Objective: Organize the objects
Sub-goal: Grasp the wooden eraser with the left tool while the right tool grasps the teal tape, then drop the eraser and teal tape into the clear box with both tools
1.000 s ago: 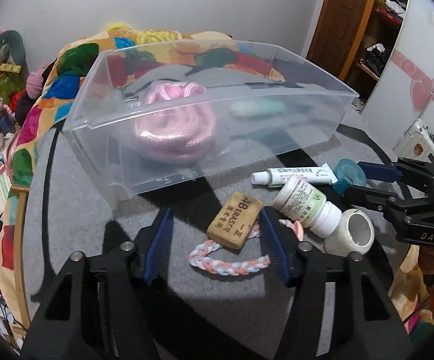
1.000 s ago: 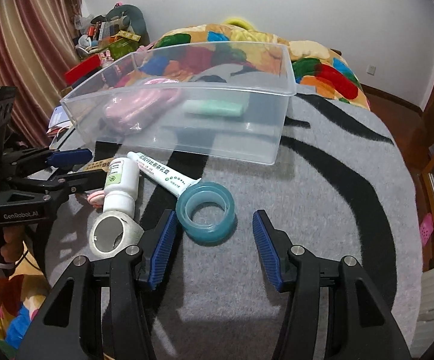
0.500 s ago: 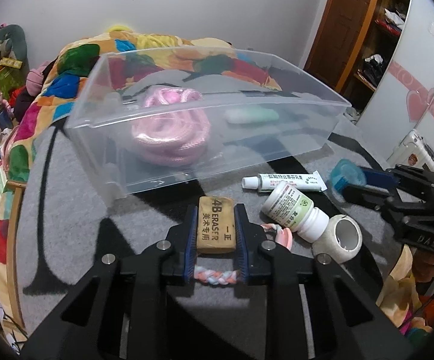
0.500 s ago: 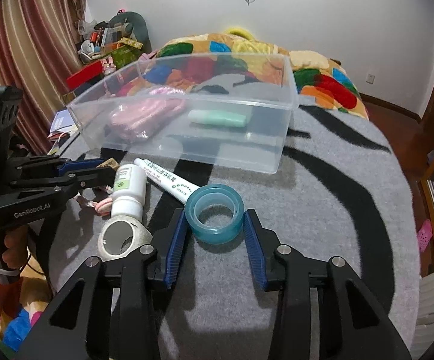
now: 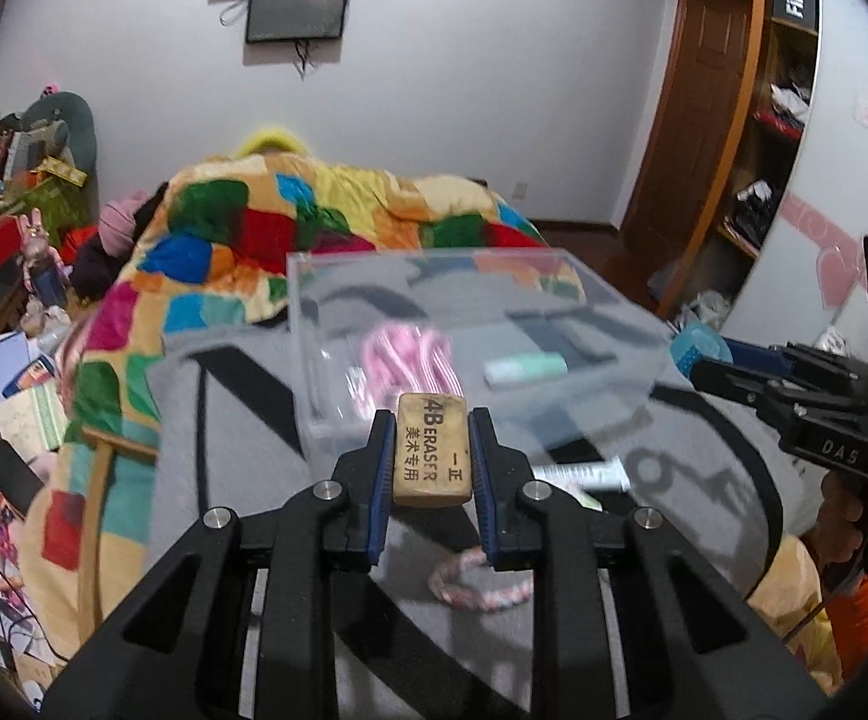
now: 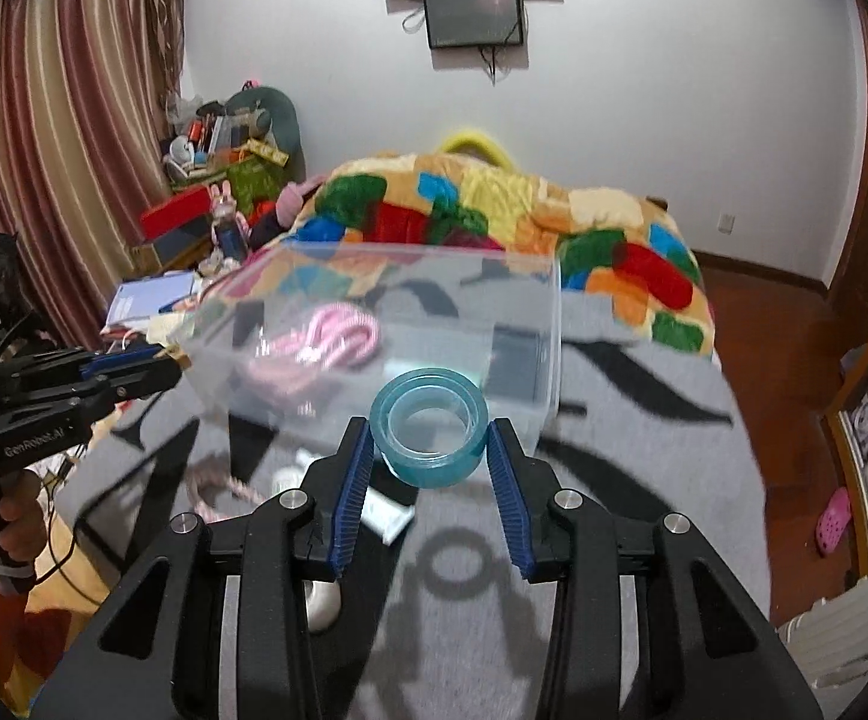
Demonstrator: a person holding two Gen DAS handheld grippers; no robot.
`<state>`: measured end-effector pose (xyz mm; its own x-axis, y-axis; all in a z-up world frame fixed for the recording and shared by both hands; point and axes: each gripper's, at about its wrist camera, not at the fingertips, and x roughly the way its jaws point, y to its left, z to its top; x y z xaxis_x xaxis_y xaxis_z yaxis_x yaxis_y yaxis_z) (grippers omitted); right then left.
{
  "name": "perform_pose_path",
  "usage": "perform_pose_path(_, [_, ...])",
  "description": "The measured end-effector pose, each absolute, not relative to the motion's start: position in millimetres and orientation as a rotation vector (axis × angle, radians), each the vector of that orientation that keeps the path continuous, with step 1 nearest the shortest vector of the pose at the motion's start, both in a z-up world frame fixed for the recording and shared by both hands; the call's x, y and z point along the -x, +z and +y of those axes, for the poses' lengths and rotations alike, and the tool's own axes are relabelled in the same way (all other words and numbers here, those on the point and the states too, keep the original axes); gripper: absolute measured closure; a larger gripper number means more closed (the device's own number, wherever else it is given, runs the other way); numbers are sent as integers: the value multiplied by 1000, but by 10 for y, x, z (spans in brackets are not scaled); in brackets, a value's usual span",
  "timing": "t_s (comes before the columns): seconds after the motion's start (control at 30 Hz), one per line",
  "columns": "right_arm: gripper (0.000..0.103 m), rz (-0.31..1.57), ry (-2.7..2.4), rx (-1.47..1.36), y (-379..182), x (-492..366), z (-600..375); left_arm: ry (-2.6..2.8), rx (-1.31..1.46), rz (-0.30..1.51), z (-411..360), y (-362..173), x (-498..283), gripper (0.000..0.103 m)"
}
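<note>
My left gripper (image 5: 431, 450) is shut on a tan 4B eraser (image 5: 431, 450) and holds it above the grey table, just before the clear plastic bin (image 5: 607, 294). My right gripper (image 6: 429, 444) is shut on a blue tape roll (image 6: 429, 426), also raised in front of the bin (image 6: 553, 324). The bin holds a pink coiled cord (image 5: 410, 360) and a mint green tube (image 5: 526, 370). A braided pink cord (image 5: 481, 585) and a white tube (image 5: 583, 474) lie on the table below the left gripper.
A white tape roll (image 6: 323, 600) lies low under the right gripper. A bed with a patchwork quilt (image 5: 290, 222) stands behind the table. A cluttered shelf (image 6: 218, 150) is at the left, a wooden wardrobe (image 5: 733, 120) at the right.
Both grippers closed on their objects and lifted them off the table toward the bin. The views now look up at the far wall.
</note>
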<state>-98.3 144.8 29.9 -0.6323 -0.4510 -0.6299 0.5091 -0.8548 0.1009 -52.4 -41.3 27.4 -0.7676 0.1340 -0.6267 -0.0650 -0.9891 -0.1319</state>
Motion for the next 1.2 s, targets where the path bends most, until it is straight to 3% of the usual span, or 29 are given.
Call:
perform_pose_path(0.4, [67,110,-2417,-1015,186,1632,1061,2828,1116,-171,-484,158,1223,80])
perform_pose_path(0.8, [67,137,-2400,-1109,-18,1804,895,2750,1182,-144,-333,-16,1331,79])
perform_pose_path(1.0, [52,149,-2390,-1081,46,1707,890,2778,1150,-120,-332,96,1228,60])
perform_pose_path(1.2, [45,165,-2400,-1014,193,1503,940,2848,1083,-71,-322,266,1008,29])
